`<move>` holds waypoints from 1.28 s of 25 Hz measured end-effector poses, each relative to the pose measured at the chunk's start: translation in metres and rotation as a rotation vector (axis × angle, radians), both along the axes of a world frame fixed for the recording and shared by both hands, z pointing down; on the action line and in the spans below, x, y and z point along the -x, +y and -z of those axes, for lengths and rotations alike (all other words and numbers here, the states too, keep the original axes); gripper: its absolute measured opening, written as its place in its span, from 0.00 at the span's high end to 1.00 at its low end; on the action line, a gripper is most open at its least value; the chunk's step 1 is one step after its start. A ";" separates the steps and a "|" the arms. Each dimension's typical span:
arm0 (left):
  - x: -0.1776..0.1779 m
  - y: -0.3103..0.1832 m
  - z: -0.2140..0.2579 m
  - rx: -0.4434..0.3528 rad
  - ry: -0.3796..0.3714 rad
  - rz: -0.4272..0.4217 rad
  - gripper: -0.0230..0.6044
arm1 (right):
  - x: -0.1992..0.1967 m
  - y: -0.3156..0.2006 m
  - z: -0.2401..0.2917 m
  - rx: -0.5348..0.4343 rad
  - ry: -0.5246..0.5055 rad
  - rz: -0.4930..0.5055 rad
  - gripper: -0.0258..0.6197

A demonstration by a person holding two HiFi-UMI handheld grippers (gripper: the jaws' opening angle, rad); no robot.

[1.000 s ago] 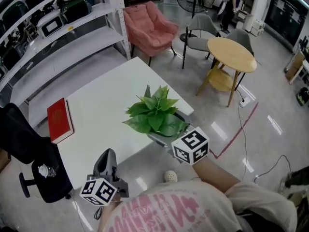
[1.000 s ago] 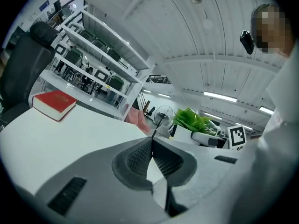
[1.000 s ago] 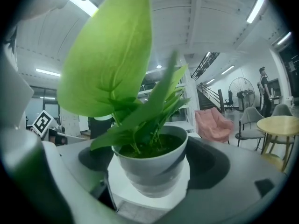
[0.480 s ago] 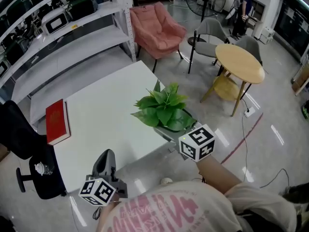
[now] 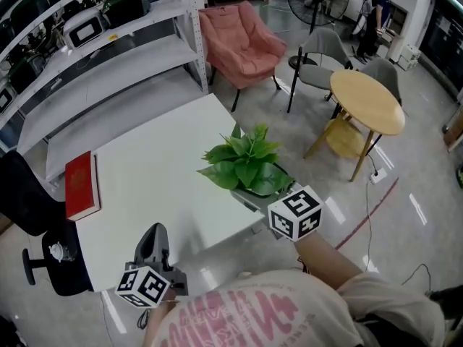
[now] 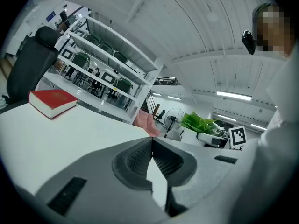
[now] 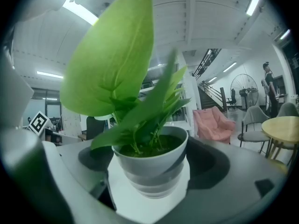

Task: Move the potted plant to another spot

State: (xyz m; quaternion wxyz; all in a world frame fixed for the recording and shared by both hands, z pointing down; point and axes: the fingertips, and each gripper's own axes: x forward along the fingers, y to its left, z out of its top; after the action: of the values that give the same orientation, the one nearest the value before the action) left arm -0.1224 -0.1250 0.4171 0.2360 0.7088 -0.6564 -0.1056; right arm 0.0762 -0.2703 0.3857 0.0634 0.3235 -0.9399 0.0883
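The potted plant (image 5: pixel 244 166), broad green leaves in a pale grey pot (image 7: pixel 150 164), is at the white table's (image 5: pixel 145 186) near right corner. My right gripper (image 5: pixel 255 196) is shut on the pot, one jaw on either side of it, and its marker cube shows just below the leaves. I cannot tell whether the pot rests on the table or hangs just above it. My left gripper (image 5: pixel 155 241) is low at the table's front edge, shut with nothing in it; its jaw tips meet (image 6: pixel 152 143). The plant (image 6: pixel 200 123) shows far right in the left gripper view.
A red book (image 5: pixel 79 186) lies at the table's left edge beside a black office chair (image 5: pixel 29 215). White shelving (image 5: pixel 94 56) runs behind the table. A pink armchair (image 5: pixel 242 45), grey chairs (image 5: pixel 318 49) and a round wooden table (image 5: pixel 367 101) stand on the floor beyond.
The head view has shifted a little. The plant and my right gripper have drifted slightly right, staying at the table's right corner. My left gripper has hardly moved.
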 end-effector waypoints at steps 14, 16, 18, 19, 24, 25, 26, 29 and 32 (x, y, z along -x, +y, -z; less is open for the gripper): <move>-0.030 -0.040 -0.007 0.036 -0.014 -0.023 0.96 | -0.019 -0.028 -0.018 0.061 -0.025 -0.001 0.19; -0.029 -0.045 -0.009 0.044 -0.013 -0.023 0.96 | -0.021 -0.031 -0.022 0.070 -0.023 -0.004 0.19; -0.029 -0.050 -0.011 0.051 -0.008 -0.024 0.96 | -0.022 -0.034 -0.025 0.076 -0.021 -0.005 0.19; -0.029 -0.054 -0.012 0.053 -0.007 -0.026 0.96 | -0.022 -0.036 -0.027 0.077 -0.019 -0.006 0.19; -0.035 -0.083 -0.014 0.054 -0.016 -0.062 0.96 | -0.025 -0.055 -0.035 0.089 -0.014 -0.021 0.19; -0.035 -0.090 -0.015 0.057 -0.017 -0.066 0.96 | -0.025 -0.060 -0.036 0.094 -0.015 -0.022 0.19; -0.035 -0.097 -0.017 0.060 -0.017 -0.069 0.96 | -0.024 -0.065 -0.038 0.098 -0.014 -0.023 0.19; -0.037 -0.114 -0.024 0.068 -0.011 -0.083 0.96 | -0.023 -0.073 -0.046 0.110 -0.011 -0.025 0.19; -0.040 -0.132 -0.029 0.078 -0.007 -0.095 0.96 | -0.020 -0.083 -0.054 0.126 0.000 -0.015 0.19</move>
State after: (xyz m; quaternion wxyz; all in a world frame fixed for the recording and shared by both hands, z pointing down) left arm -0.0820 -0.2568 0.4457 0.2656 0.7298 -0.6264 -0.0661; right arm 0.0964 -0.3533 0.4400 0.0828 0.3259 -0.9301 0.1479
